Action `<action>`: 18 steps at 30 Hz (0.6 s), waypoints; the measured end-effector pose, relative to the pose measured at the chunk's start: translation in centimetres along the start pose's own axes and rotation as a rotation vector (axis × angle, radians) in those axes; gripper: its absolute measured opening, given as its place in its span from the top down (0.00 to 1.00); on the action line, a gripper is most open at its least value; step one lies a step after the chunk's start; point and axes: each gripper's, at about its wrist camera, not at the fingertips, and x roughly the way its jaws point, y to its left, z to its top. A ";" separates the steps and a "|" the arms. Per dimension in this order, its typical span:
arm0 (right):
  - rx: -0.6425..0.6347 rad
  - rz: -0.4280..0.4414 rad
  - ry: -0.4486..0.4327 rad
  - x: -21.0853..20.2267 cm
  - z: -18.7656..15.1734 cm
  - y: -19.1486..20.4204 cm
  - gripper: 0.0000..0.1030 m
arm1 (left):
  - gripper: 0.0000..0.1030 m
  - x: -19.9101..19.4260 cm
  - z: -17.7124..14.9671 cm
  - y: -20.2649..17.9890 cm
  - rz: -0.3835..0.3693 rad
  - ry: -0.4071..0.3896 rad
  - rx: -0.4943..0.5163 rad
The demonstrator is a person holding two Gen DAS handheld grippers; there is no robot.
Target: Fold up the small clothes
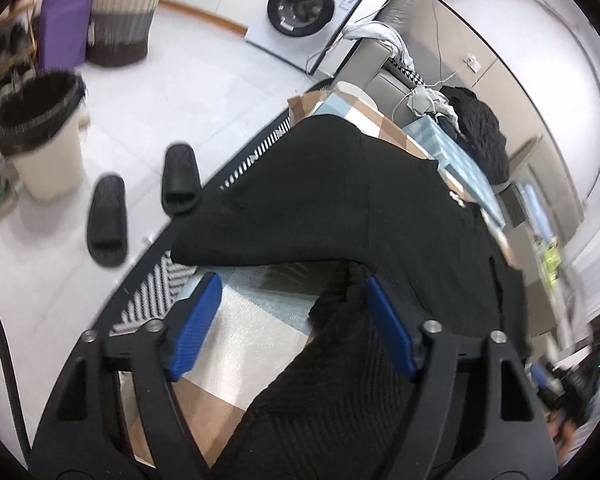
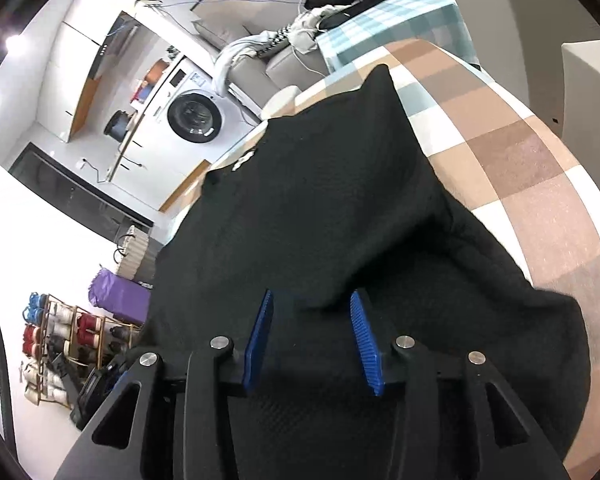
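Both jaws are standing apart: the left gripper (image 1: 292, 292) with ribbed black fabric lying loosely between its blue pads, the right gripper (image 2: 312, 300) over the black garment (image 2: 320, 208) lying on the checked tablecloth (image 2: 520, 168). Only the left view is showing black slippers (image 1: 108, 220).

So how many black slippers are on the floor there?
2: one slipper nearer the bin, the other slipper beside it by the table's edge. More may be hidden.
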 end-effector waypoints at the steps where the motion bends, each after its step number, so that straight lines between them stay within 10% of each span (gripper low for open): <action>1: 0.003 0.007 0.002 -0.2 -0.3 0.1 0.59 | 0.34 0.2 0.2 0.6 -0.017 0.016 -0.027; 18: 0.037 0.044 0.019 0.4 -2.4 0.4 0.57 | 0.33 5.1 3.7 3.8 -0.052 0.020 -0.253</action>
